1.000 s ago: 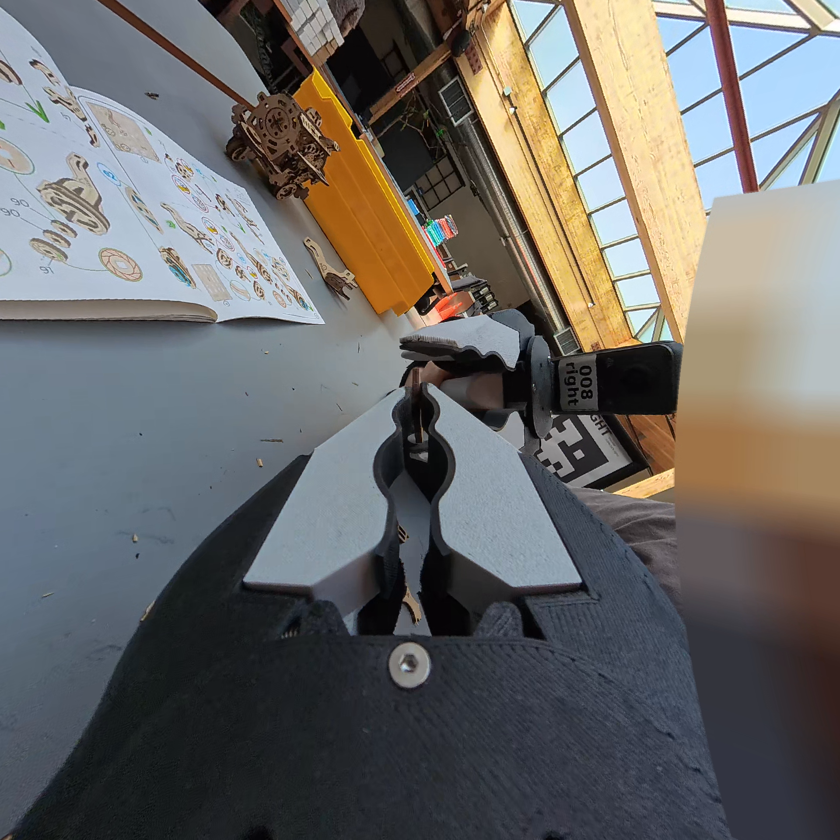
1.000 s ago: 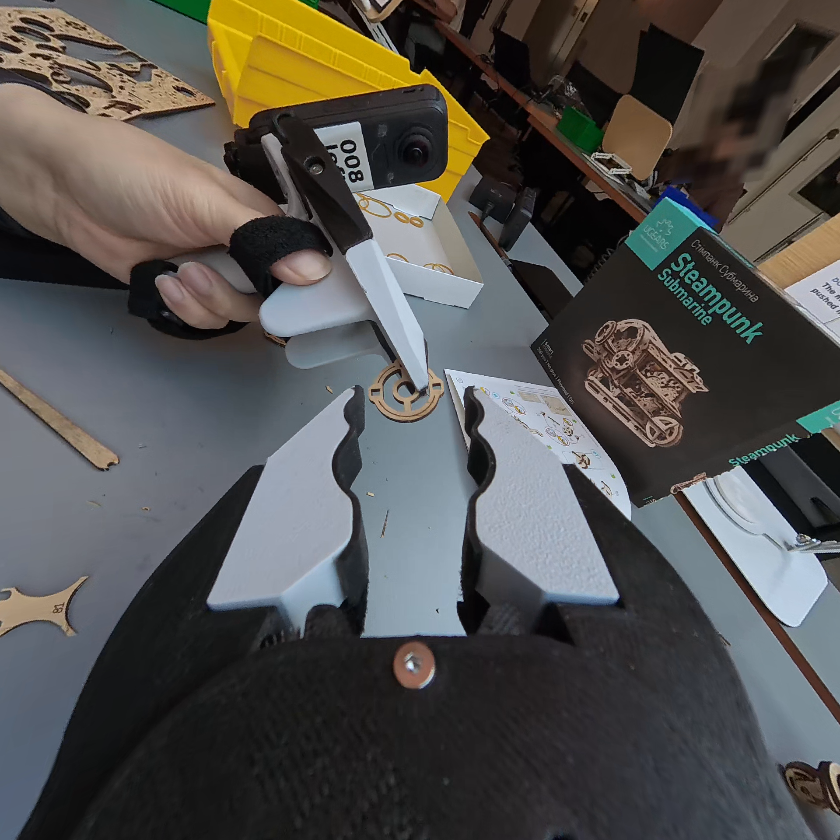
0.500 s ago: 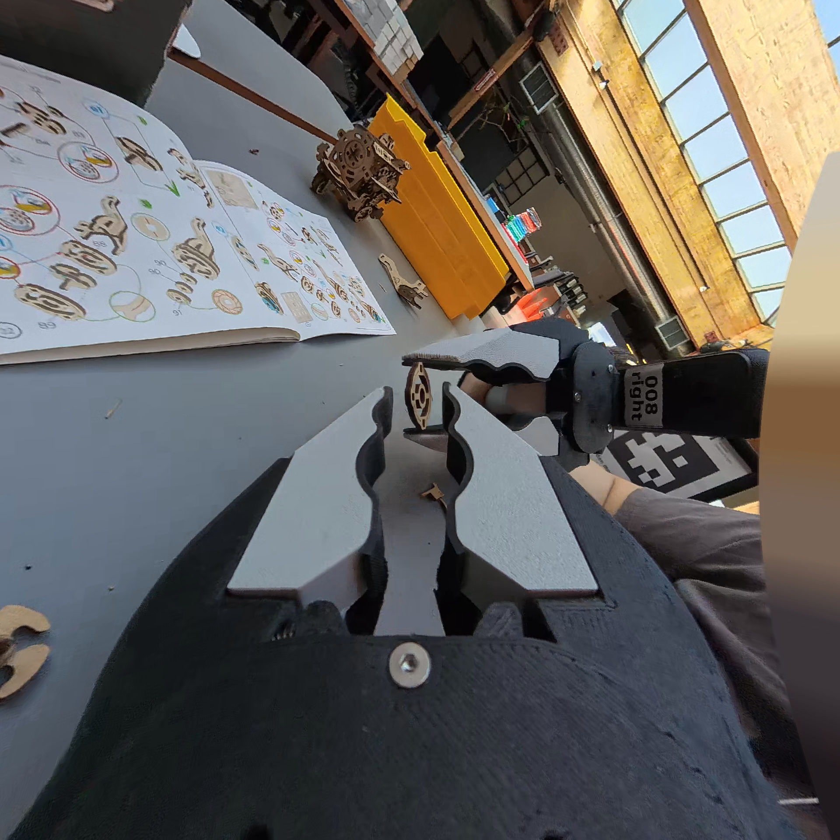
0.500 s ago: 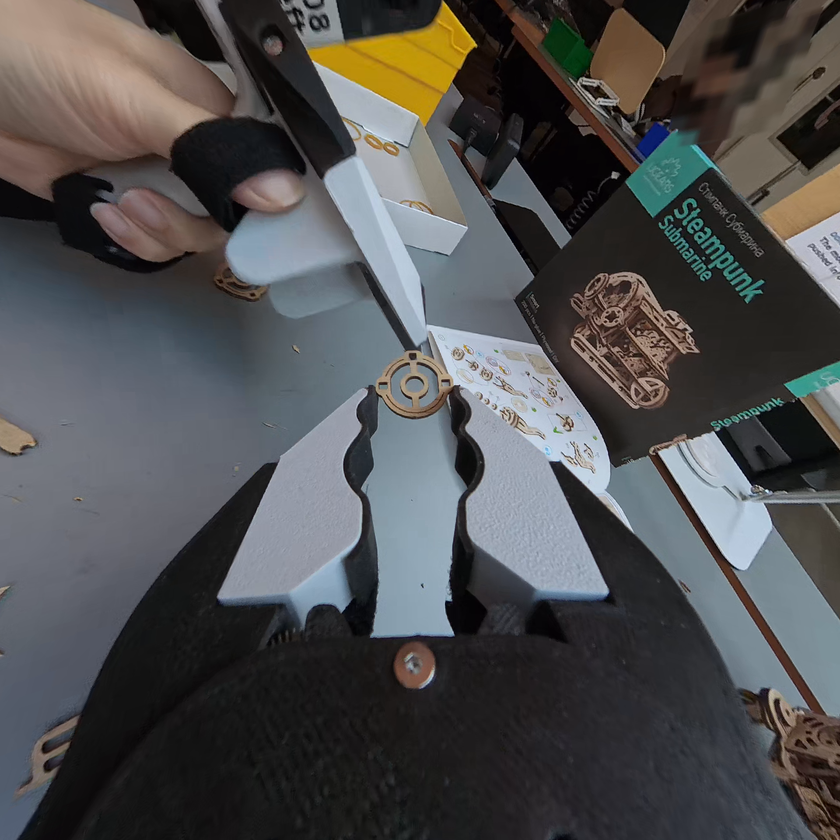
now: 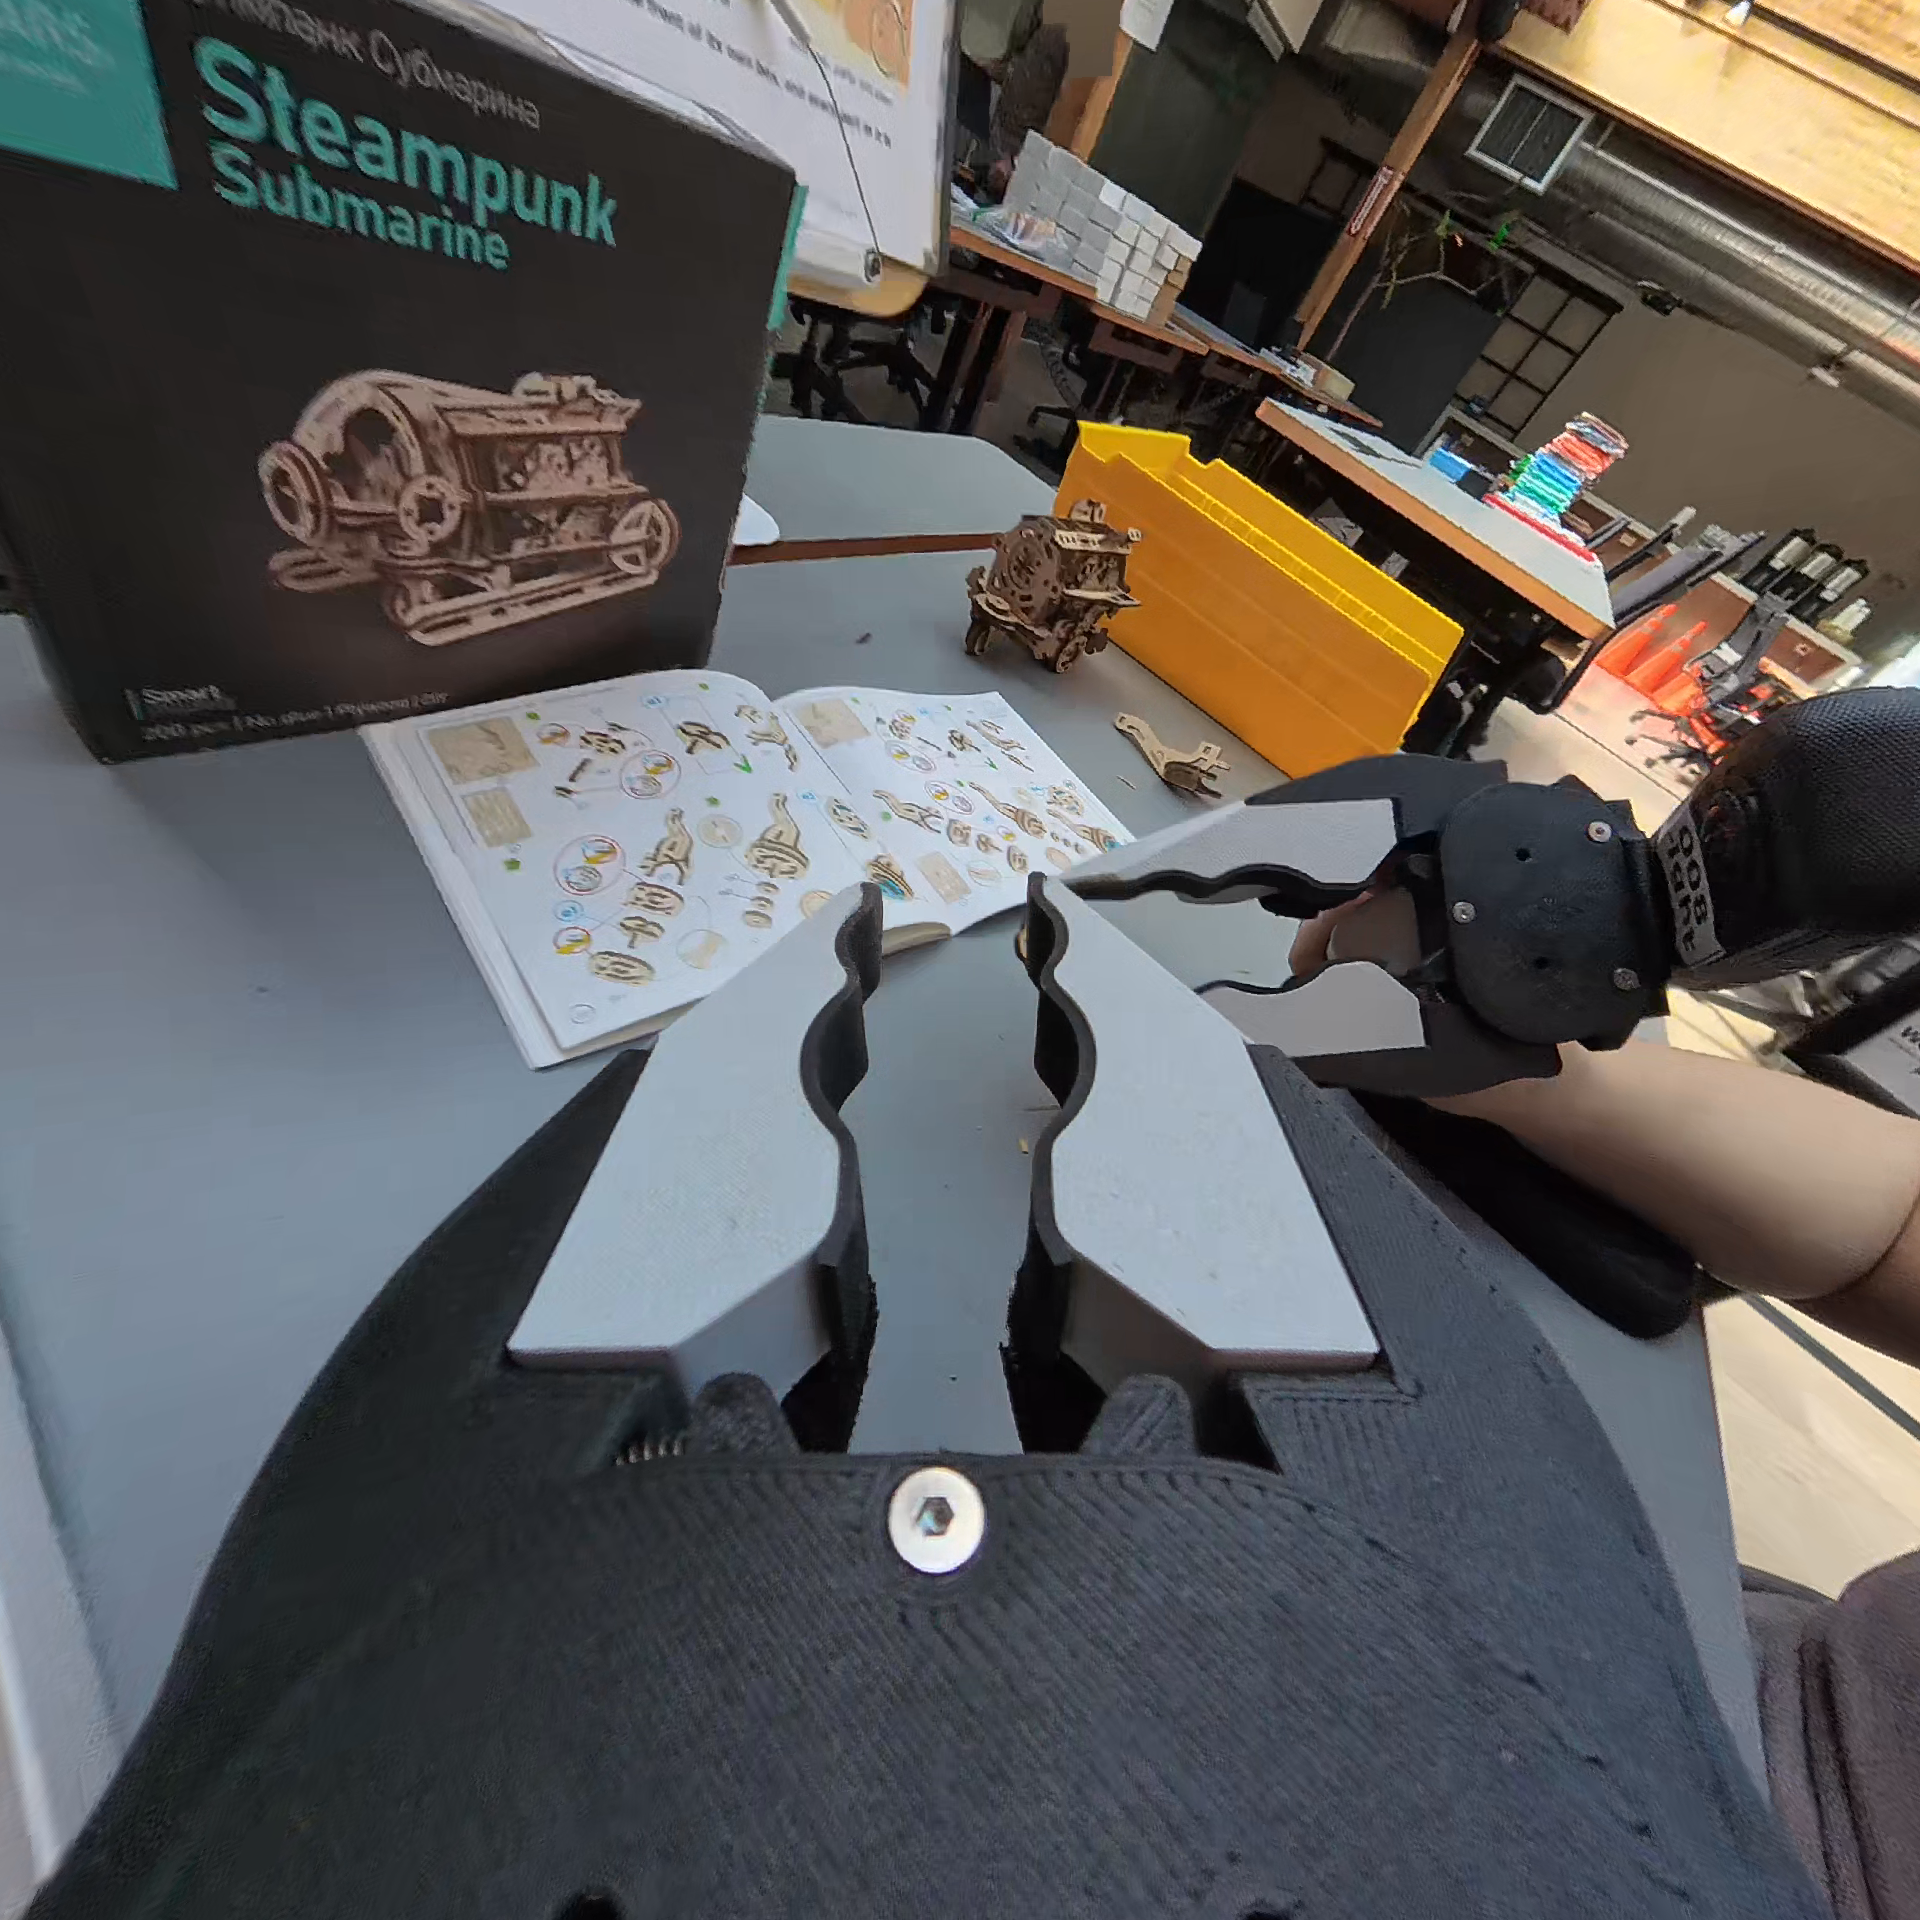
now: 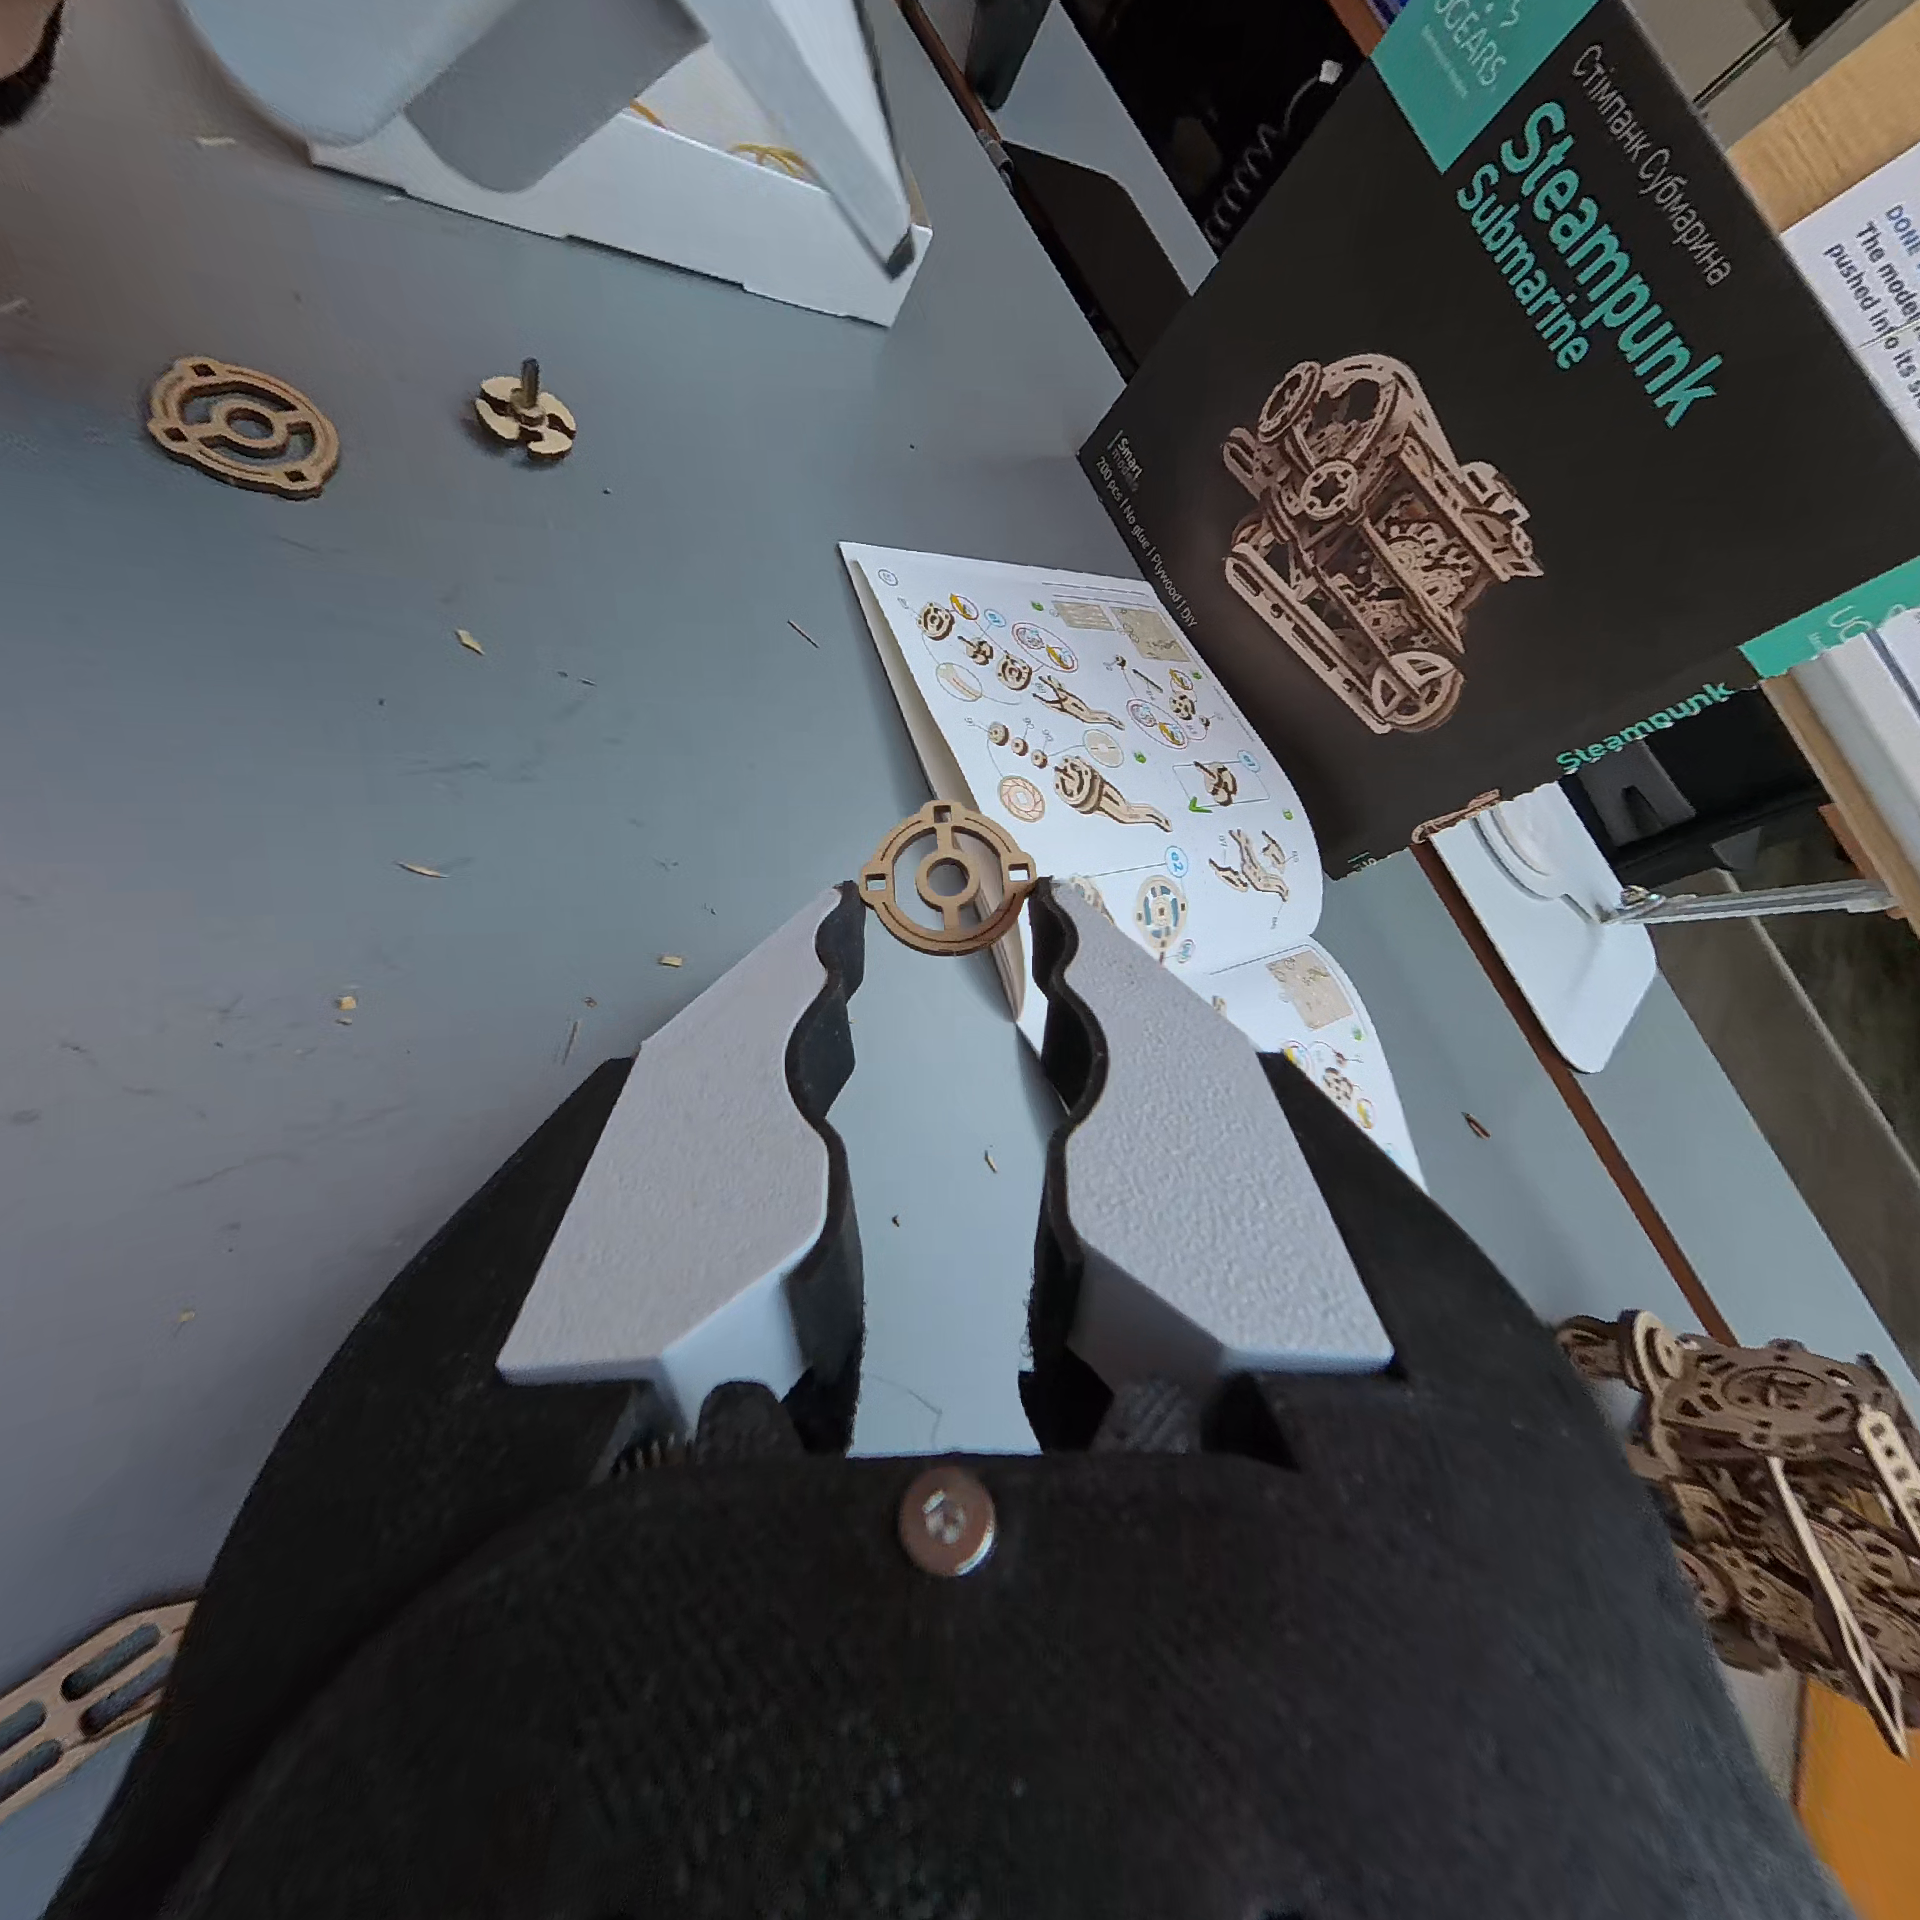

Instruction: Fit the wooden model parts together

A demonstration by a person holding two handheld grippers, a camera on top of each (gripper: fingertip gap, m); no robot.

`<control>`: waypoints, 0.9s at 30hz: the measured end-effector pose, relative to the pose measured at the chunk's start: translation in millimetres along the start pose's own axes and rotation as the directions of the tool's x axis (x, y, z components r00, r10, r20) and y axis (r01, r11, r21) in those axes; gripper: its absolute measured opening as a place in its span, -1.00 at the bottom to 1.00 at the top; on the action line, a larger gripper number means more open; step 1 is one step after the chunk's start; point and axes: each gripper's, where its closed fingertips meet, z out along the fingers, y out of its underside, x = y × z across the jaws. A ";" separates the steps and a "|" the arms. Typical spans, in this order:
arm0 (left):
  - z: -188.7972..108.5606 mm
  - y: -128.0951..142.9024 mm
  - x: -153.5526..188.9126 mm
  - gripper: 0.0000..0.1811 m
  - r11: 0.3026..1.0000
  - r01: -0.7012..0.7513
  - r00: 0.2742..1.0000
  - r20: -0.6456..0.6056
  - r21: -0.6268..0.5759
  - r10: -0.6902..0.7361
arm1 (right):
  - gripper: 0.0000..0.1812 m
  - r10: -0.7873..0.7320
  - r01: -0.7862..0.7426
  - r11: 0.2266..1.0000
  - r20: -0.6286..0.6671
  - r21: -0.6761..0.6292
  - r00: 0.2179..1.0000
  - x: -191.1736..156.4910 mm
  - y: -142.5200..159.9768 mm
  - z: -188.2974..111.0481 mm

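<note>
My right gripper (image 6: pixel 943 896) is shut on a small wooden ring (image 6: pixel 945 883) with a centre hub, held by its edges at the fingertips above the grey table (image 6: pixel 520 779). My left gripper (image 5: pixel 954 914) is open and empty, low over the table. In the left wrist view the right gripper (image 5: pixel 1153 935) comes in from the right, its tips just behind my left gripper's right finger. The ring is hidden there. A second wooden ring (image 6: pixel 244 426) and a small disc part with a pin (image 6: pixel 525 416) lie on the table at the far left.
An open instruction booklet (image 5: pixel 727 831) lies ahead, with a black model box (image 5: pixel 364 364) behind it. A part-built wooden model (image 5: pixel 1049 592) stands by a yellow bin (image 5: pixel 1268 623). A loose wooden piece (image 5: pixel 1174 753) lies nearby. A white box (image 6: pixel 623 187) sits at the far side. The grippers' ends are close to 10 centimetres from one another.
My left gripper has let go of the ring, opened and swung away. My right gripper has shut on the ring and lifted it off the table.
</note>
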 end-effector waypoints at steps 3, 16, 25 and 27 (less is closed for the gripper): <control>-25.0 -32.4 -26.6 -0.74 0.992 -0.095 0.992 0.086 0.088 0.088 | -0.65 0.089 -0.094 0.995 0.158 0.029 0.983 -19.4 -7.7 6.0; -48.7 -28.9 -67.6 -0.70 0.999 -0.049 0.998 0.031 -0.015 0.050 | -0.65 0.106 -0.099 0.994 0.570 -0.043 0.815 -82.3 -29.0 60.6; -42.0 -17.7 -68.6 -0.72 0.998 -0.030 1.000 0.003 -0.054 0.030 | -0.65 0.172 -0.163 0.984 0.638 -0.073 0.751 -81.0 -31.7 67.2; -41.9 -17.6 -69.2 -0.73 0.998 -0.022 1.000 0.001 -0.052 0.022 | -0.65 0.180 -0.173 0.982 0.631 -0.074 0.754 -80.2 -32.0 68.4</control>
